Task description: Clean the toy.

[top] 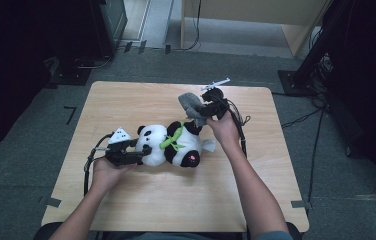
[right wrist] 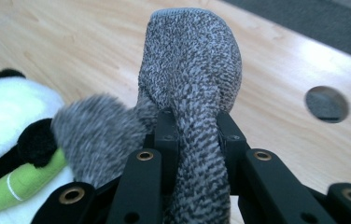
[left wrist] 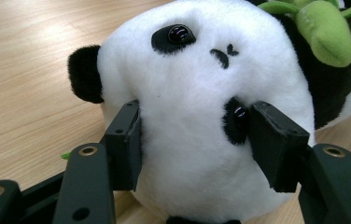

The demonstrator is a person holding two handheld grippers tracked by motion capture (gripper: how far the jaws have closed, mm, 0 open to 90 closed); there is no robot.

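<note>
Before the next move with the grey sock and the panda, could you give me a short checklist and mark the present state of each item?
1. Left hand-held gripper clamps the panda's head, one pad on each side: ok.
2. Right hand-held gripper is shut on the grey sock: ok.
3. Sock is lifted off the table, above the panda's far end: ok.
4. Panda lies well inside the table edges: ok.
5. Sock opening faces the panda's leg: cannot tell, the cloth is bunched between the jaws.
6. Cables trailing from the grippers stay away from the panda: ok in the high view.
</note>
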